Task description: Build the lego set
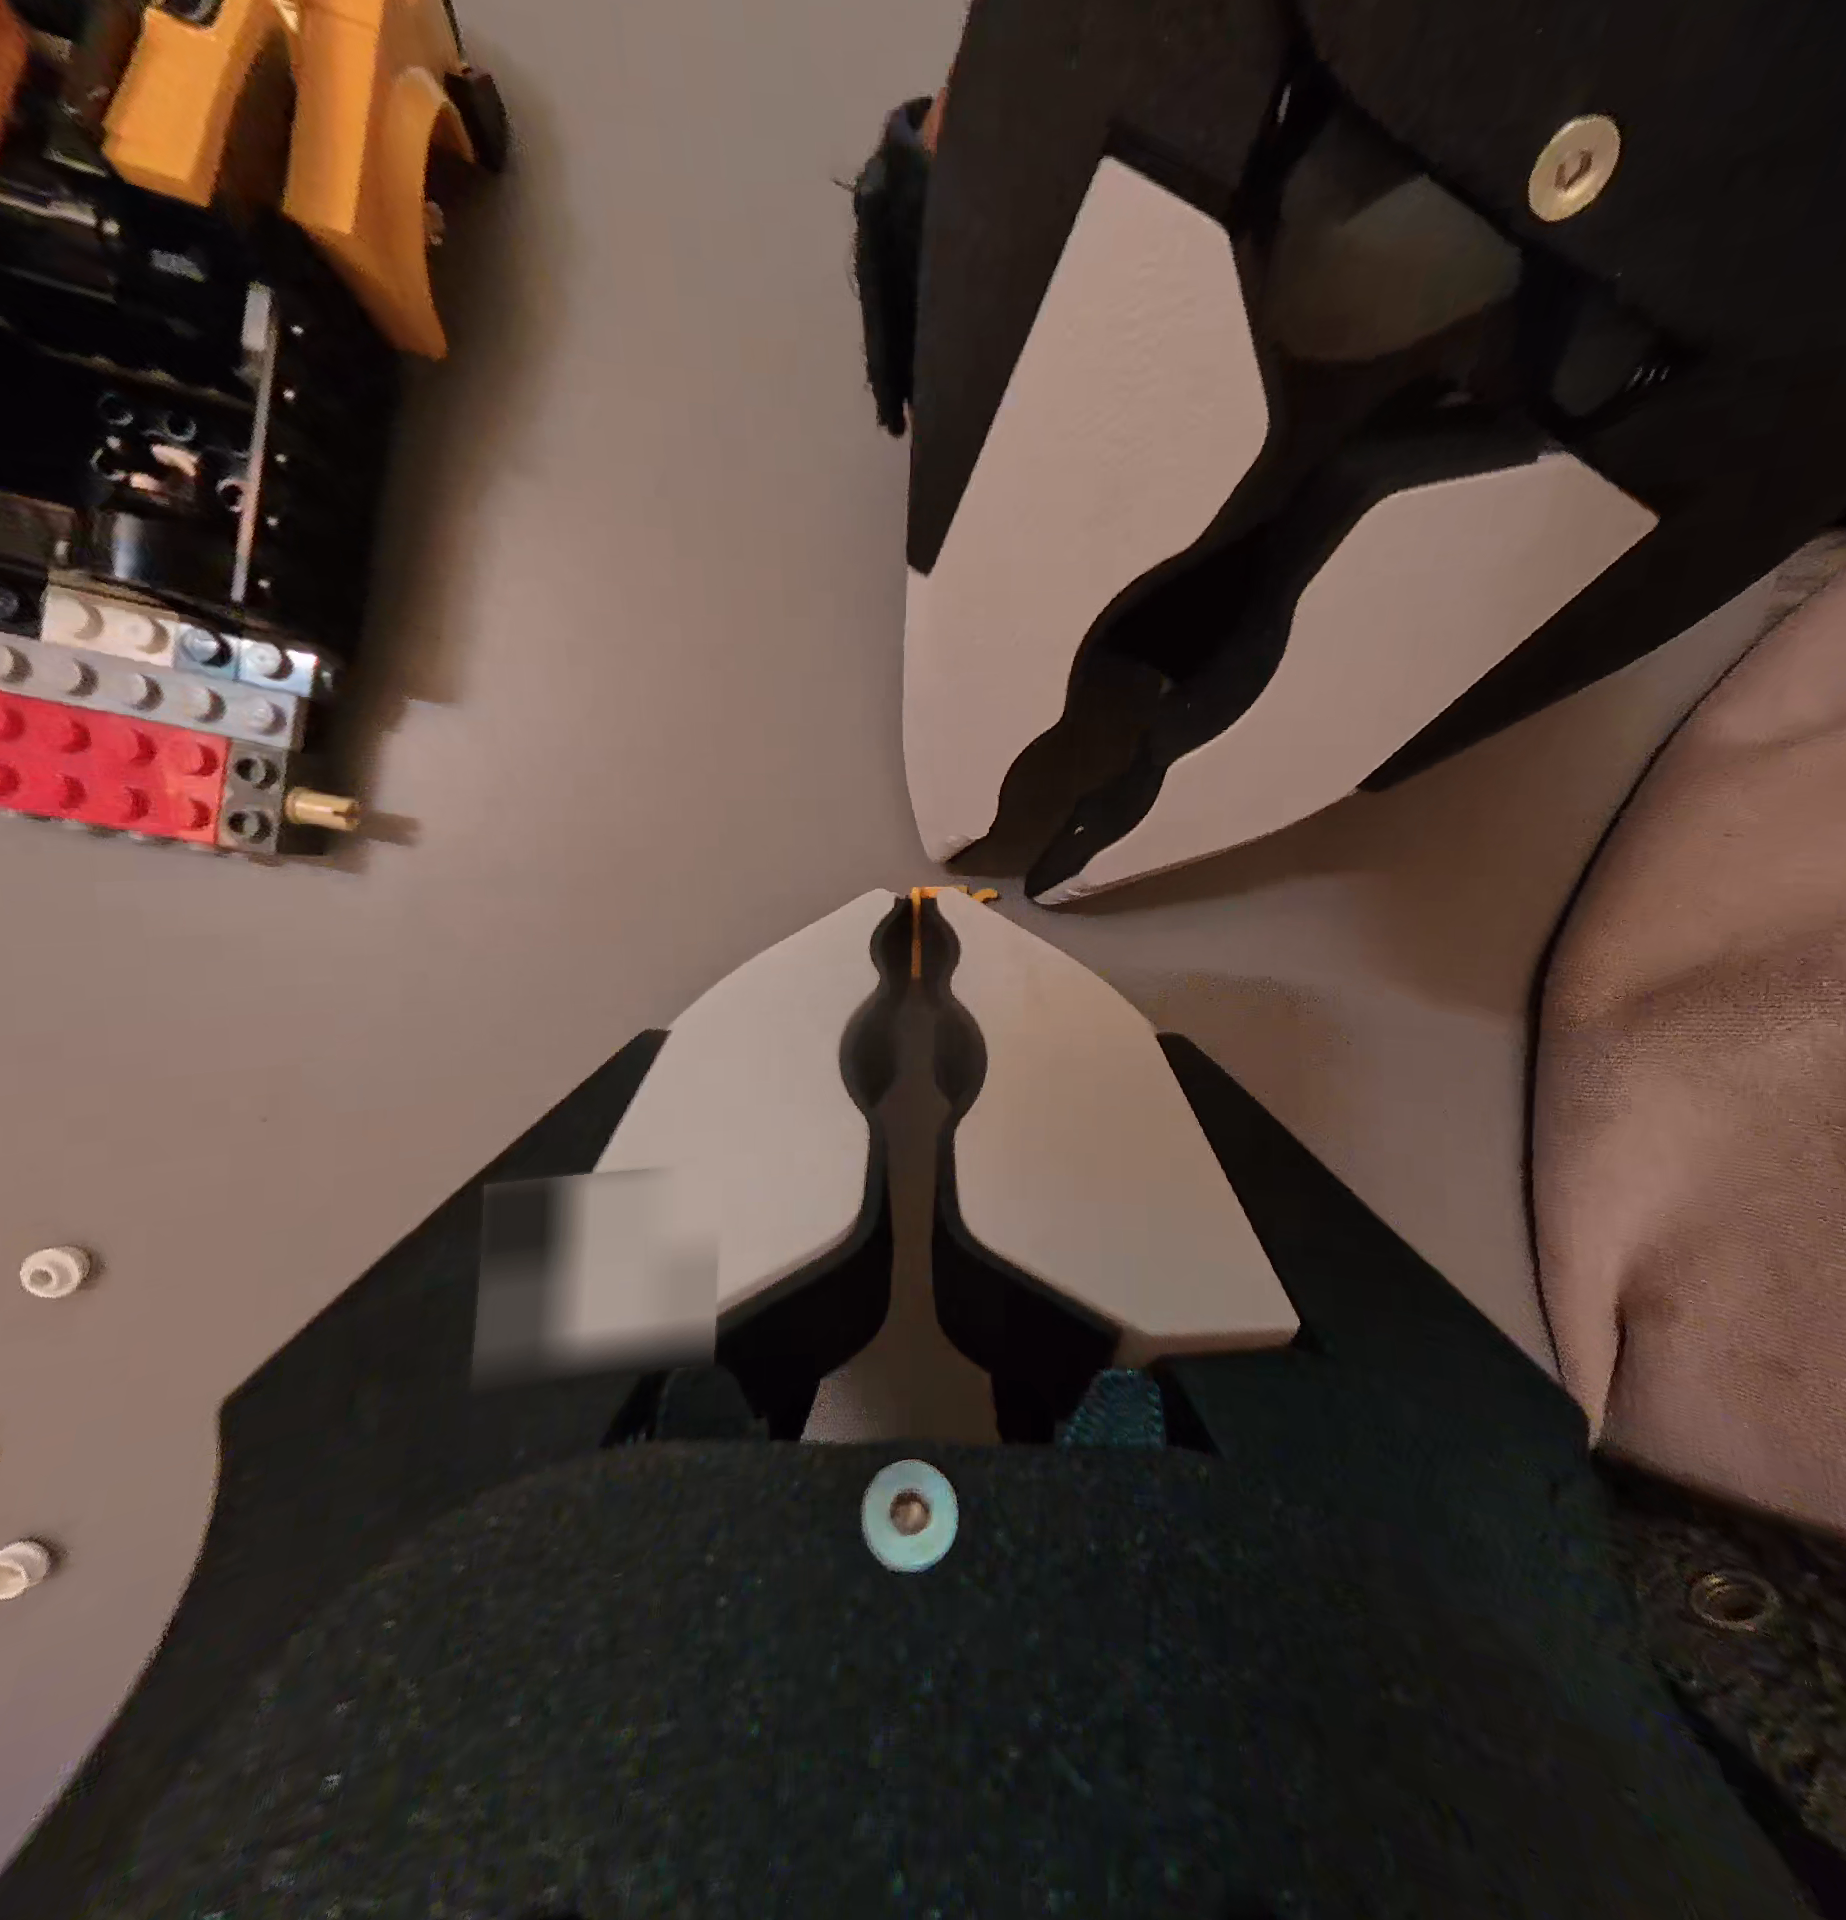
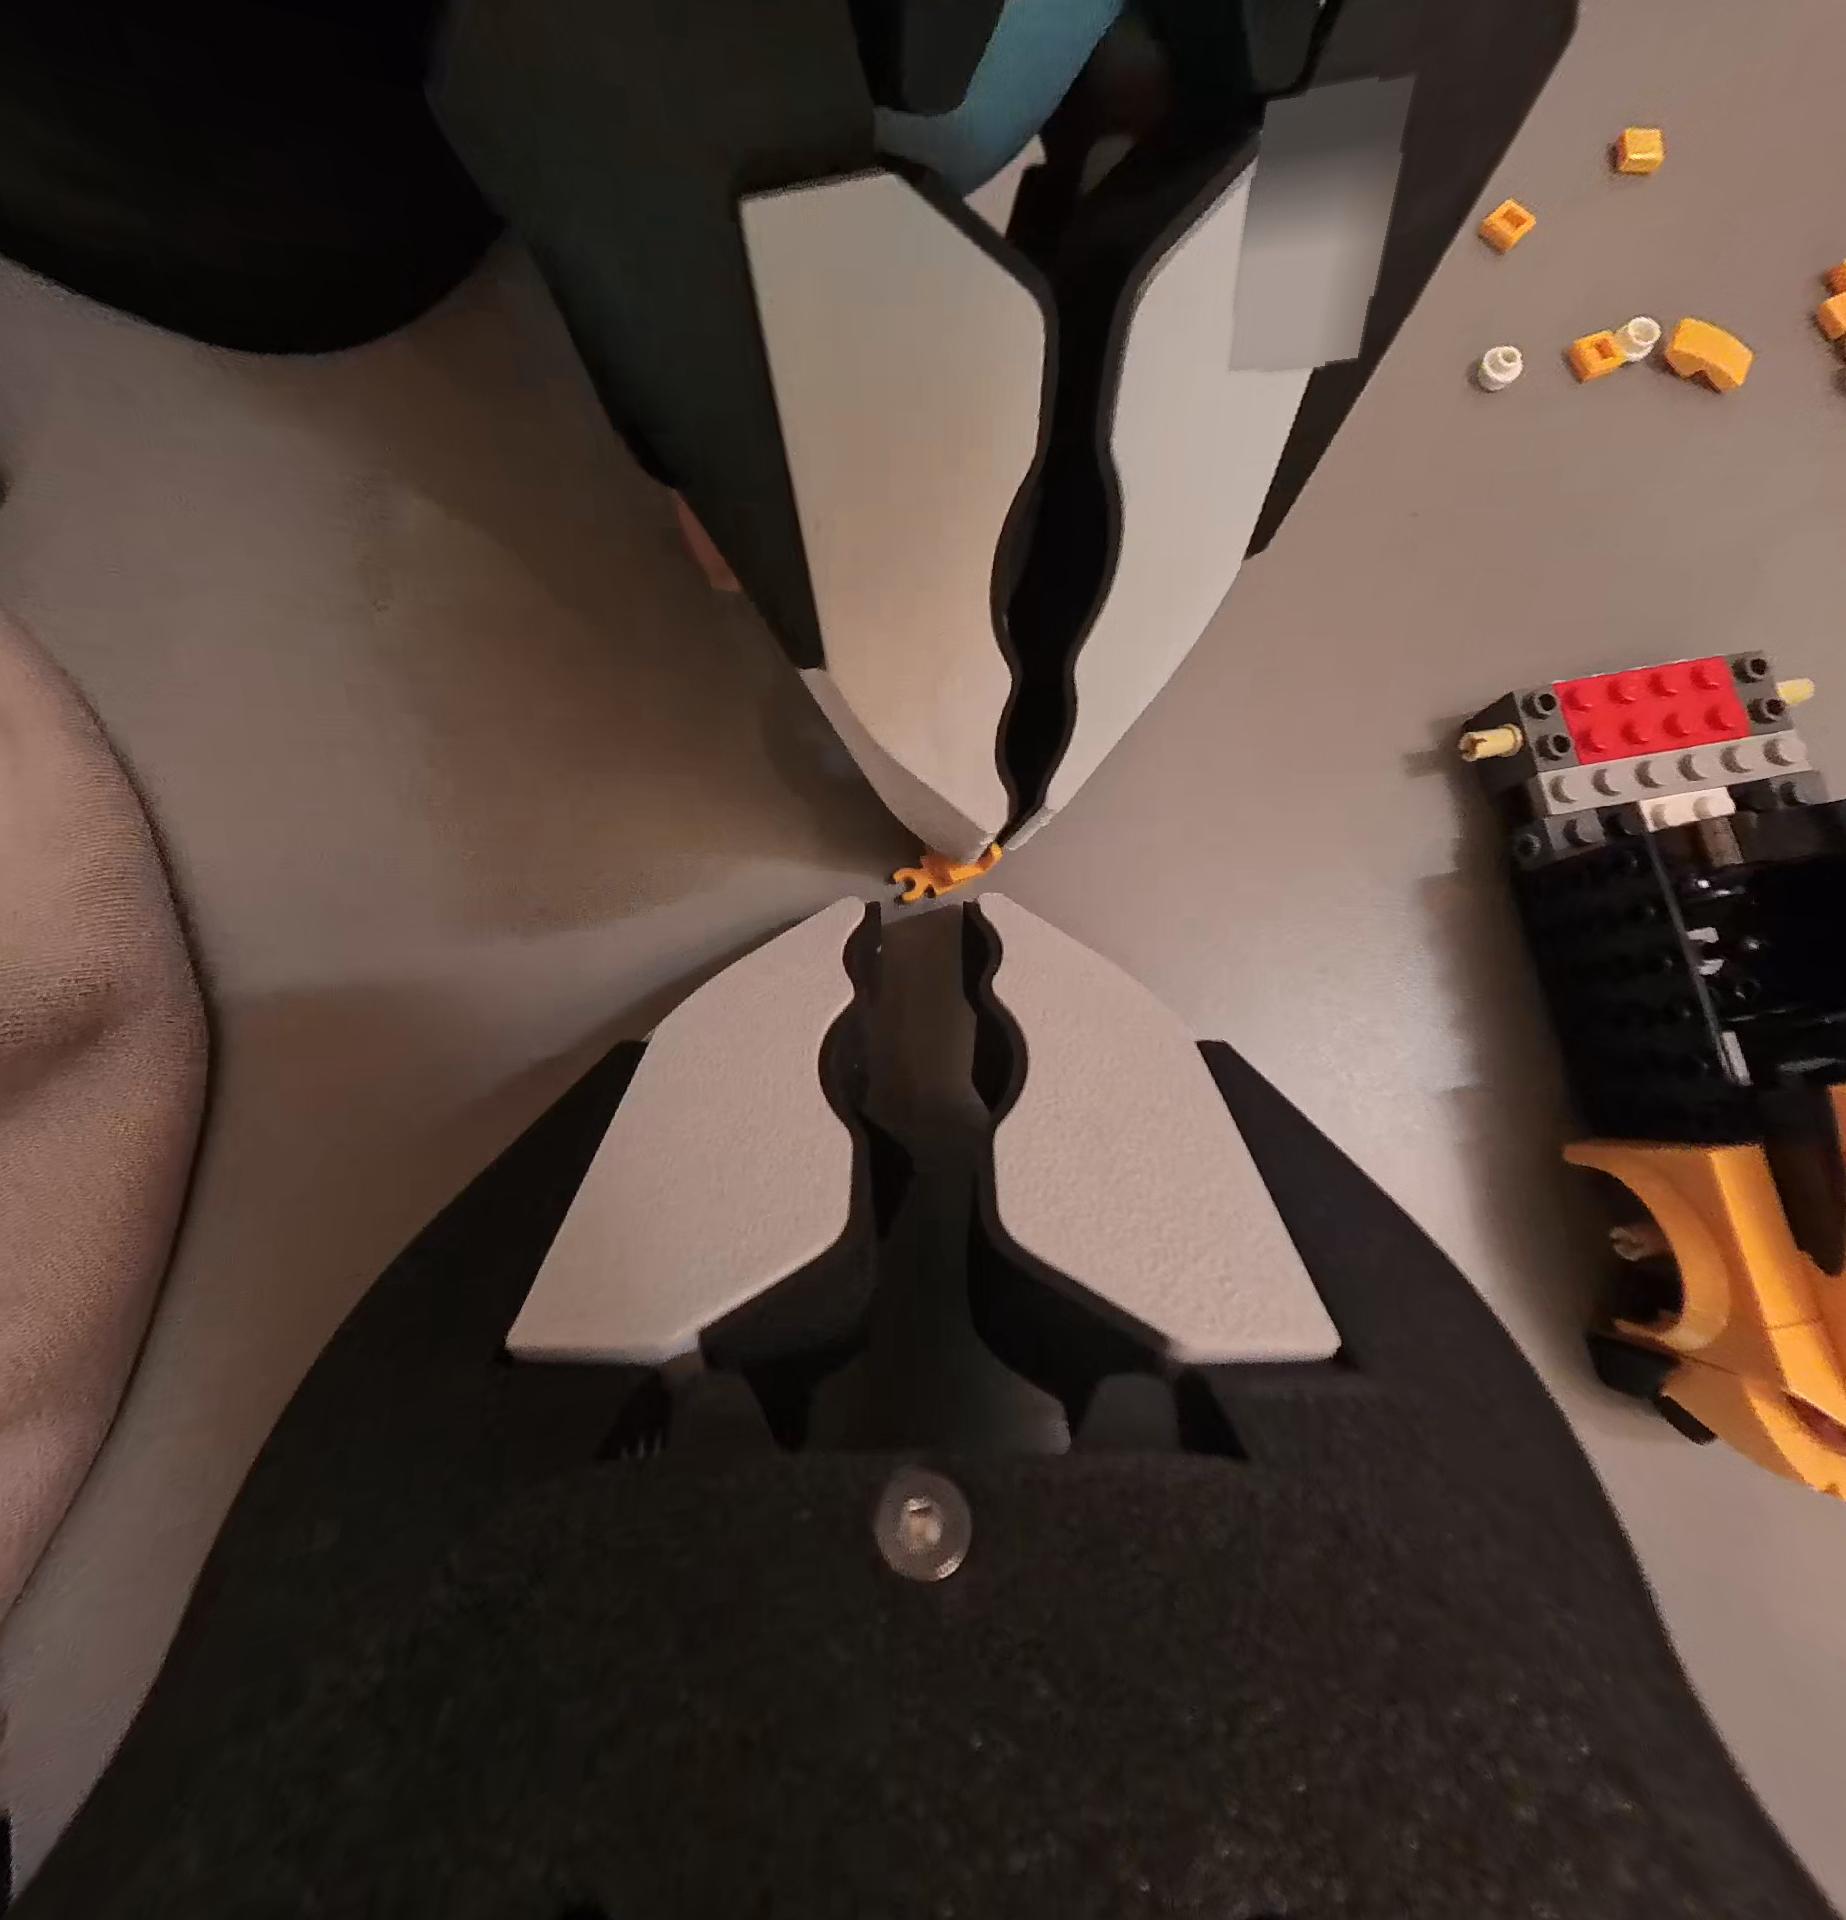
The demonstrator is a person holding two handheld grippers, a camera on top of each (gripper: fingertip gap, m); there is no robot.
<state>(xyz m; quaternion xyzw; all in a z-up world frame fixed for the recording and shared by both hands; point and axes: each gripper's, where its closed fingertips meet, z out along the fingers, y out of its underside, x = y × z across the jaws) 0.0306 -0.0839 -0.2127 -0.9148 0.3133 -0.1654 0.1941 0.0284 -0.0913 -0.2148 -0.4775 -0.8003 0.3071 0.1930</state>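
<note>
At mid-frame, your left gripper (image 1: 917,902) pinches a small orange lego piece (image 2: 945,871) at its tips; your right gripper (image 2: 924,906), jaws parted, sits just below it.

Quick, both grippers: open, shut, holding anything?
Left gripper: shut on the small orange piece.
Right gripper: open, empty, tips right at that piece.
</note>
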